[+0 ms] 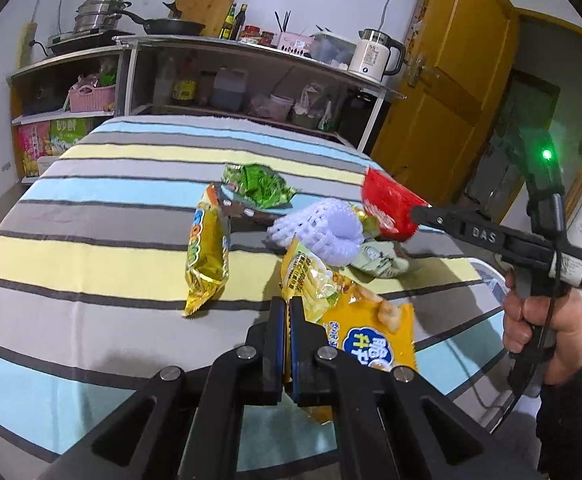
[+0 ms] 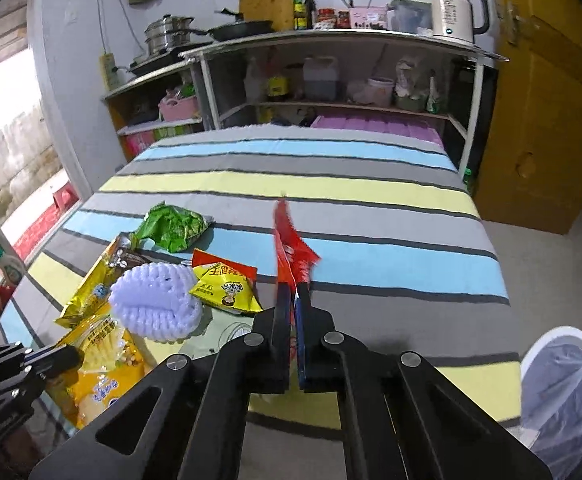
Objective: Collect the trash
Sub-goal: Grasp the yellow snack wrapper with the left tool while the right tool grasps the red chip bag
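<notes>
Currently clamped: left gripper (image 1: 288,312), jaws closed on the edge of a large yellow printed snack bag (image 1: 365,334); right gripper (image 2: 293,308), jaws closed on a flat red foil wrapper (image 2: 291,248), lifted clear of the cloth. Not yet binned, as far as visible: narrow gold snack packet (image 1: 207,264), white foam fruit net (image 2: 155,304), small yellow-and-red seasoning sachet (image 2: 227,286), crumpled green wrapper (image 2: 173,226). Clustered together on the striped grey, blue and yellow tablecloth (image 2: 371,200). White-rimmed bin with clear liner (image 2: 563,392) just beside the near right table edge. Task judged early. Beyond: metal shelf unit (image 2: 343,36) with white kettle (image 2: 453,10), pans, bottles; yellow wooden door (image 1: 443,80) at right.
</notes>
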Available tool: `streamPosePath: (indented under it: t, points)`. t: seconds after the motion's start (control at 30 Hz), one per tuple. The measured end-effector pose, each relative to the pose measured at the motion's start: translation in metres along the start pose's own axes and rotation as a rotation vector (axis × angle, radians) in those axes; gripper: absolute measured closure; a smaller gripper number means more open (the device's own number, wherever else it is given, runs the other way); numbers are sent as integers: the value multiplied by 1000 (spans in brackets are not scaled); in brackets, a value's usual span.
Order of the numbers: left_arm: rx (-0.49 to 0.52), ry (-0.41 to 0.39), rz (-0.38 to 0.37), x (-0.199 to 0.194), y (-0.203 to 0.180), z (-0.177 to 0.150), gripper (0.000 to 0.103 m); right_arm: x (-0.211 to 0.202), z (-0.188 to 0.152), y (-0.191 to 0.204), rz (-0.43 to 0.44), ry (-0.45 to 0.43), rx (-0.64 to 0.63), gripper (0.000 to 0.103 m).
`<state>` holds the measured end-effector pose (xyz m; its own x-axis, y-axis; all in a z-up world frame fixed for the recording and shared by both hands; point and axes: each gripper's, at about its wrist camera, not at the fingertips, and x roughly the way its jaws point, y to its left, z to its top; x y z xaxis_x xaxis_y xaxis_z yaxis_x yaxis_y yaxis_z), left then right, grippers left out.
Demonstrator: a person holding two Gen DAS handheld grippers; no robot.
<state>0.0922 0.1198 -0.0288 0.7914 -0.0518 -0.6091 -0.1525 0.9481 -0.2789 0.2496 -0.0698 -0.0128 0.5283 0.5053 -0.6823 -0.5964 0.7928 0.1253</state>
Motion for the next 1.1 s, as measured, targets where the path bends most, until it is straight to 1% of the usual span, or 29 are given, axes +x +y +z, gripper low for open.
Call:
streamPosePath:
  t: [0.3, 0.6, 0.67, 0.73, 0.77, 0.8, 0.83, 0.87, 0.9, 0.93, 1.03, 1.1]
  points:
    - [42, -62, -14, -24, -23, 19, 102, -50, -9, -6, 8, -71, 33, 103]
    - [73, -89, -22, -36, -44, 30, 102, -81, -21, -10, 11, -106, 38, 103]
    - [82, -97, -16, -39, -46, 31, 102, -85, -23, -12, 30, -109, 38, 103]
    - [81, -102, -12, -41, -46, 31, 102, -84, -24, -14, 73, -104, 43, 103]
    - [79, -102, -10, -42, -45, 31, 102, -82, -25, -15, 70, -97, 44, 102]
    - [75, -102, -7, -43, -44, 30, 102, -79, -25, -15, 64, -88, 43, 101]
    - [71, -101, -6, -43, -43, 30, 102, -74, -27, -15, 55, -75, 43, 94]
    - [67, -99, -4, -43, -42, 29, 102, -69, -28, -16, 55, -62, 48, 84]
    - [64, -97, -2, -43, -41, 28, 102, -63, -30, -19, 63, -48, 55, 78]
    - [62, -94, 0, -42, -39, 28, 102, -55, -31, -21, 67, -30, 62, 69]
    - [58, -86, 0, -41, -38, 27, 102, -31, -35, -26, 49, 28, 64, 68]
    - [54, -81, 1, -39, -36, 27, 102, -15, -37, -28, 59, 67, 69, 68]
